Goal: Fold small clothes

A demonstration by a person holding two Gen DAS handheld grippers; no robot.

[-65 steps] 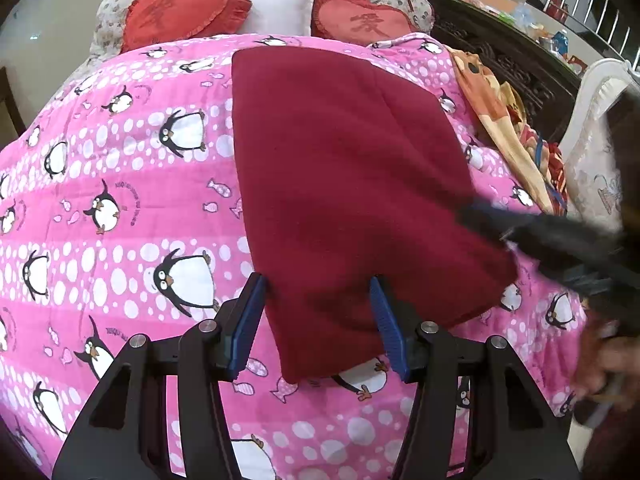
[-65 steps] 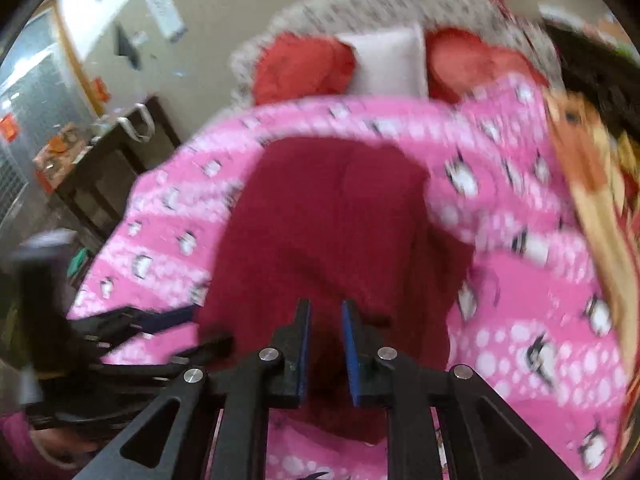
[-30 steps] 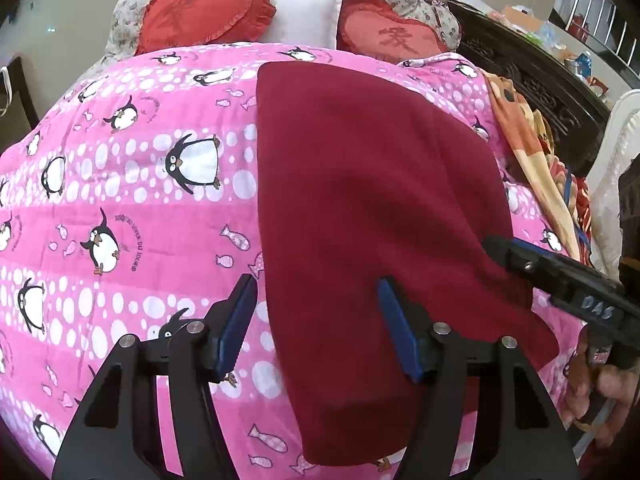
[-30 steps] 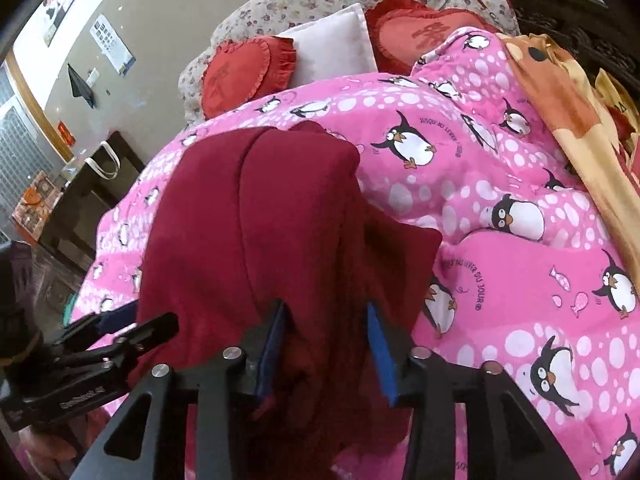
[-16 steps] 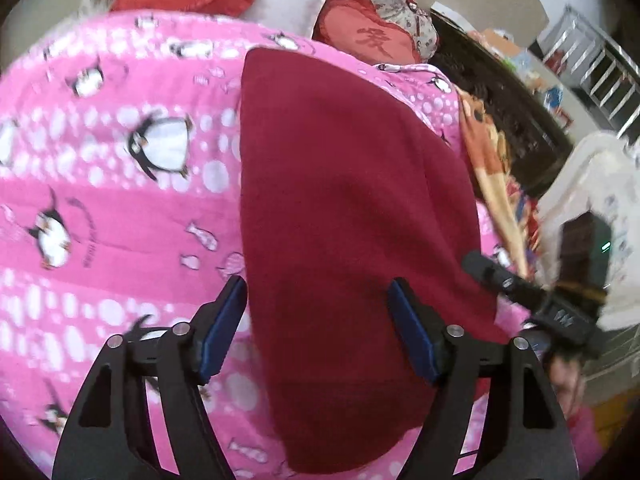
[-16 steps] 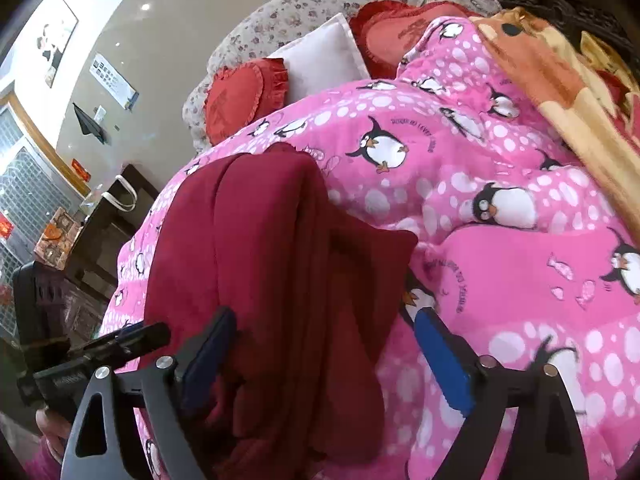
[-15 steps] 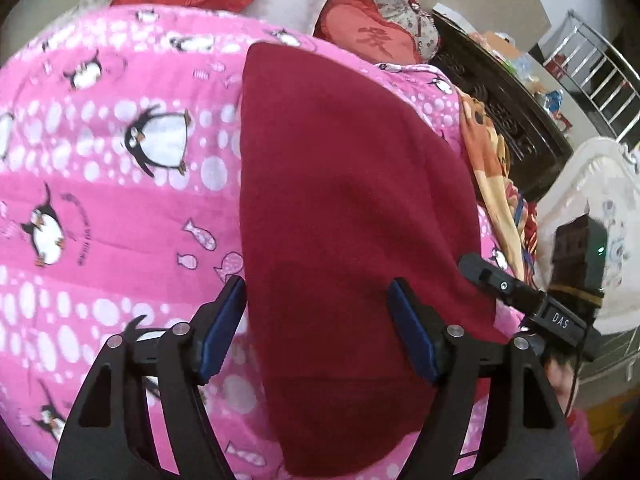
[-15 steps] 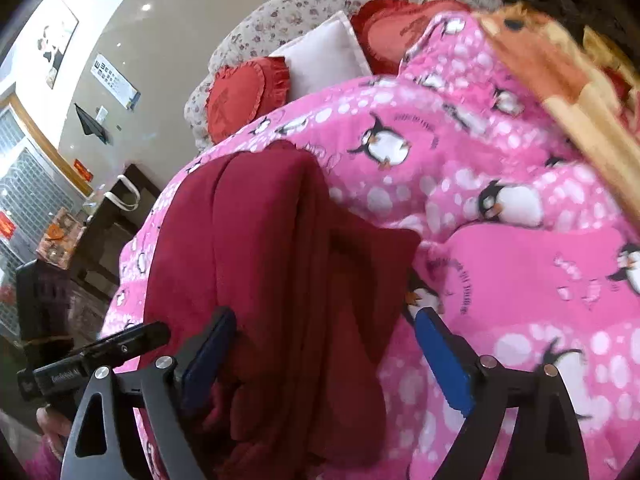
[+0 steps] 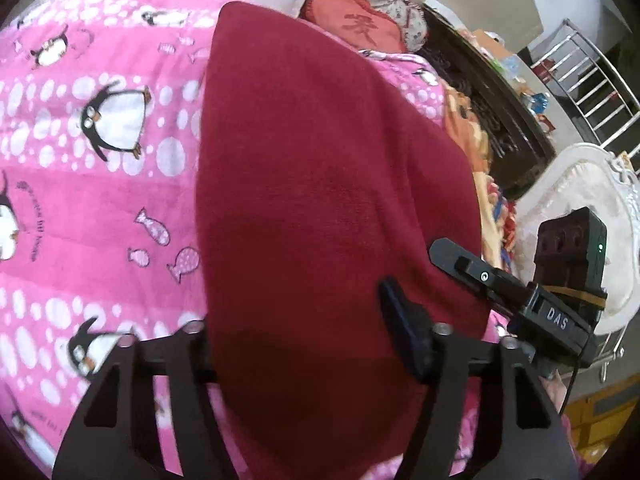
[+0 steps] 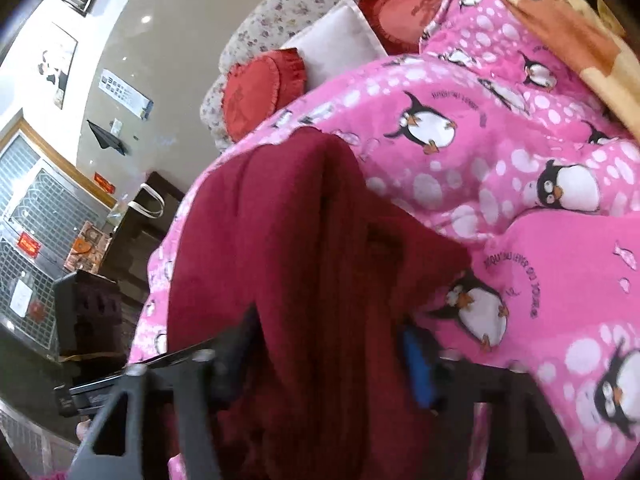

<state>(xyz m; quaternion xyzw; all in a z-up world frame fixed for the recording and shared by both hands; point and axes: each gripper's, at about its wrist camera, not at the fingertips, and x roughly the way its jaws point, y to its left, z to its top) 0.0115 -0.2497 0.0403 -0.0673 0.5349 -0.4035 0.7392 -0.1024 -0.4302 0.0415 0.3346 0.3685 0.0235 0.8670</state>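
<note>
Both grippers, left (image 9: 304, 344) and right (image 10: 332, 340), gape around the garment's (image 9: 320, 184) near hem; next, pinch and fold it.

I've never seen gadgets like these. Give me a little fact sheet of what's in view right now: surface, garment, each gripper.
surface: pink penguin blanket on a bed
garment: dark red cloth, lying lengthwise on the blanket
left gripper: open, jaws astride the cloth's near end
right gripper: open, straddling bunched folds at the cloth's edge
background: red cushions and a white pillow
</note>
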